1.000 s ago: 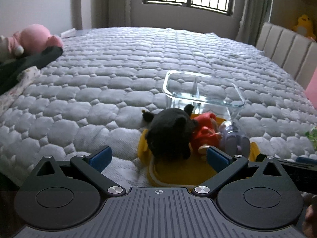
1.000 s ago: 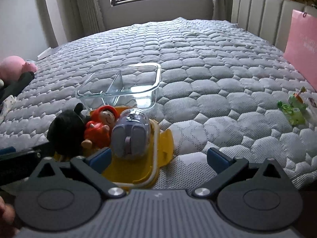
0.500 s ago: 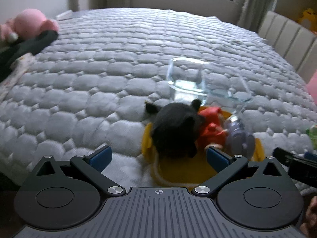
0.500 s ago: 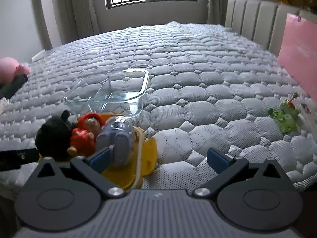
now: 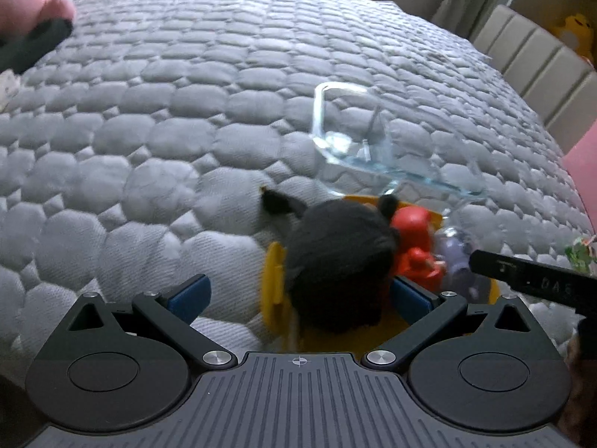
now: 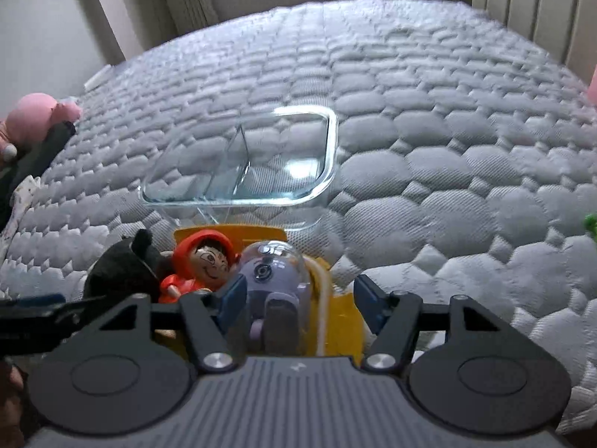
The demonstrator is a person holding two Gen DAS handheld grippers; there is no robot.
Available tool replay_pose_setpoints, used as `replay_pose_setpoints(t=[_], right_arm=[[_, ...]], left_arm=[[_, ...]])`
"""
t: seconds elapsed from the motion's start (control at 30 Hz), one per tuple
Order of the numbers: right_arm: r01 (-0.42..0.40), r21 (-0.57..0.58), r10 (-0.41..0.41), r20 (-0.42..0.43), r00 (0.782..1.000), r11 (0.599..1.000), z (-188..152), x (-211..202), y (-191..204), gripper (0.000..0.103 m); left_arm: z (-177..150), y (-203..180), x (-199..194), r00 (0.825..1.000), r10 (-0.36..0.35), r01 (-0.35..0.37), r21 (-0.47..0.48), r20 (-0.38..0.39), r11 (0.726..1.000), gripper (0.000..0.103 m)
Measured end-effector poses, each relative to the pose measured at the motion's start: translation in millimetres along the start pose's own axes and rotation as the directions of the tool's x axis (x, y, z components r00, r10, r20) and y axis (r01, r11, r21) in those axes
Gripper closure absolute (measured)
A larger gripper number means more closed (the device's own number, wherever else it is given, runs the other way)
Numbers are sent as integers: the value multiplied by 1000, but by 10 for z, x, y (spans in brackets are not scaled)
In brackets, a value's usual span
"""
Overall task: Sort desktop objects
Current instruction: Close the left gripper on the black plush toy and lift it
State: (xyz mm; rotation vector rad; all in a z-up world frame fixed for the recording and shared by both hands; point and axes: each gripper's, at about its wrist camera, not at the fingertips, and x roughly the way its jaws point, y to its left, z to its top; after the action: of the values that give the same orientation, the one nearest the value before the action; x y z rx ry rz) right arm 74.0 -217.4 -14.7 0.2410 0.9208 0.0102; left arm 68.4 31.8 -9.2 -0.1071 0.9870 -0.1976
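A black plush (image 5: 335, 265), a red-hooded figure (image 6: 201, 265) and a purple toy in a clear capsule (image 6: 272, 280) stand together on a yellow lid (image 6: 343, 321) on the bed. Just beyond them is an empty divided glass container (image 6: 261, 160). My left gripper (image 5: 300, 295) is open, and the black plush sits between its fingers, close to the right pad (image 5: 410, 298). My right gripper (image 6: 300, 296) is open but narrowed around the capsule toy. Its left pad (image 6: 233, 295) is beside the capsule and its right pad stands apart over the lid.
The grey quilted bed (image 5: 186, 112) stretches all around. A pink plush (image 6: 41, 112) and dark cloth (image 5: 33, 43) lie at the far left. A green item (image 5: 582, 250) lies at the right, near a pink bag (image 5: 582, 164) and the padded headboard (image 5: 530, 59).
Both grippers have moved forward and down toward the toys. The right gripper swung left over the capsule toy and its fingers came closer together. The left gripper stayed wide.
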Motion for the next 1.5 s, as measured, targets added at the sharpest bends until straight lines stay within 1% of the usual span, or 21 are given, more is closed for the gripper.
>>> replay_pose_setpoints(t=[0.07, 0.13, 0.23, 0.43, 0.5, 0.53, 0.6, 0.63, 0.7, 0.8, 0.9, 0.97, 1.03, 1.07, 1.1, 1.13, 1.2, 1.3, 1.4, 1.5], right_arm=[[-6, 9, 6, -19, 1000, 1000, 28, 89, 20, 31], [13, 1, -13, -17, 1000, 1000, 18, 140, 82, 23], [38, -19, -38, -3, 999, 999, 12, 148, 143, 23], [17, -2, -17, 15, 1000, 1000, -27, 100, 125, 25], [9, 4, -9, 22, 1000, 1000, -40, 85, 119, 22], [-1, 17, 0, 30, 1000, 1000, -52, 65, 97, 20], [-32, 56, 29, 49, 998, 998, -81, 14, 33, 18], [-48, 72, 44, 55, 997, 996, -100, -9, 0, 18], [-71, 88, 66, 64, 996, 994, -152, -43, -67, 18], [-95, 106, 87, 77, 993, 990, -221, -76, -177, 17], [-119, 130, 109, 80, 991, 984, -267, -66, -296, 16], [-135, 146, 124, 82, 989, 980, -298, -60, -376, 16], [-153, 171, 141, 79, 987, 973, -307, -47, -458, 16], [-161, 185, 149, 78, 986, 969, -309, -40, -499, 16], [-169, 199, 156, 77, 985, 965, -307, -14, -544, 16], [-176, 209, 163, 77, 984, 962, -310, 7, -575, 16], [-188, 224, 175, 76, 982, 956, -327, 23, -616, 16], [-199, 230, 185, 81, 979, 953, -351, 23, -638, 16], [-210, 227, 194, 94, 977, 951, -386, 1, -638, 16], [-220, 224, 201, 104, 974, 949, -384, -12, -618, 15]], left_arm=[[-14, 35, 8, 1000, -5, 5, 0, 9, 1000, 0], [-1, 61, 20, 1000, -9, 9, 3, 11, 1000, 0], [11, 49, 19, 1000, -13, 13, 17, 14, 1000, 0], [165, 111, 33, 999, -53, 53, -31, 9, 998, 0], [269, 68, 24, 997, -68, 68, -4, 29, 998, 0], [320, 14, 36, 998, -56, 55, 23, 33, 998, 0], [409, -120, 101, 999, -15, 11, 84, 44, 996, 0], [434, -187, 144, 999, 2, -7, 113, 40, 994, 0], [447, -309, 255, 999, 36, -36, 163, 7, 986, 0], [439, -407, 359, 998, 42, -32, 173, -50, 984, 0], [382, -464, 405, 995, 57, -43, 170, -84, 985, 0], [325, -552, 404, 993, 101, -85, 212, -68, 974, 1], [300, -612, 395, 992, 116, -100, 232, -57, 968, 8], [302, -627, 382, 992, 114, -96, 236, -61, 967, 15], [305, -642, 368, 992, 111, -92, 240, -64, 966, 29], [308, -657, 354, 992, 108, -89, 244, -67, 966, 29], [319, -664, 322, 991, 122, -104, 237, -62, 966, 32], [325, -656, 267, 992, 101, -82, 230, -71, 970, 33], [362, -614, 115, 996, 49, -33, 219, -69, 975, 34], [494, -644, -65, 999, -14, 21, 201, -34, 979, 34]])
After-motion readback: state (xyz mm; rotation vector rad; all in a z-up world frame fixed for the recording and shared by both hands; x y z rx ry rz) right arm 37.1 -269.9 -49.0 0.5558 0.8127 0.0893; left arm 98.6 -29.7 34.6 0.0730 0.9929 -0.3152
